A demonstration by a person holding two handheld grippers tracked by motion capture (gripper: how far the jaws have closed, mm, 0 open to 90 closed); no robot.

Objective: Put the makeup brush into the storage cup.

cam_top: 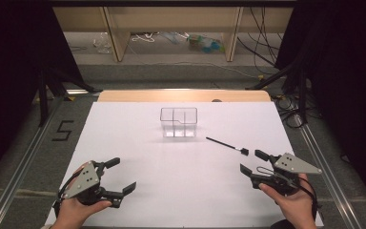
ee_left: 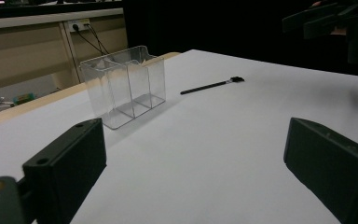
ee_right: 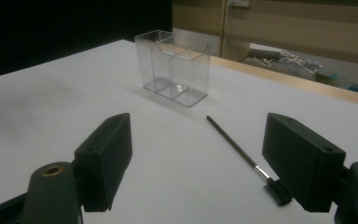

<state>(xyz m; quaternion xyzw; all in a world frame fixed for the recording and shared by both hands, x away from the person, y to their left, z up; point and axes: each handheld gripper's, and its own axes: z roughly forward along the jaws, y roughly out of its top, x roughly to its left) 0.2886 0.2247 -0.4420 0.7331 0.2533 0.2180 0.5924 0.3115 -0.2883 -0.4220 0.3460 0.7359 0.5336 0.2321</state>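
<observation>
High view: a clear plastic organiser box with inner dividers stands upright on the white table sheet, toward the far middle of it, and its compartments look empty. Just to the right of the box and a little nearer the person lies a thin black brush, flat on the sheet, its handle end pointing toward the box and its small dark head toward the right gripper. Box and brush lie apart, not touching. The right gripper is held in the person's right hand at the near right of the sheet, its jaws spread wide with nothing between them, the brush head just beside its far jaw. The left gripper sits in the left hand at the near left, well apart from the box, jaws likewise spread and empty. In the right gripper view the brush runs from in front of the box down to the right jaw, its head close by that jaw's inner face, whether touching cannot be told. In the left gripper view the box stands beyond the left jaw, the brush lies farther off, and the other gripper shows dark at the upper right. Beyond the table's wooden edge are a floor with cables and some clutter.
</observation>
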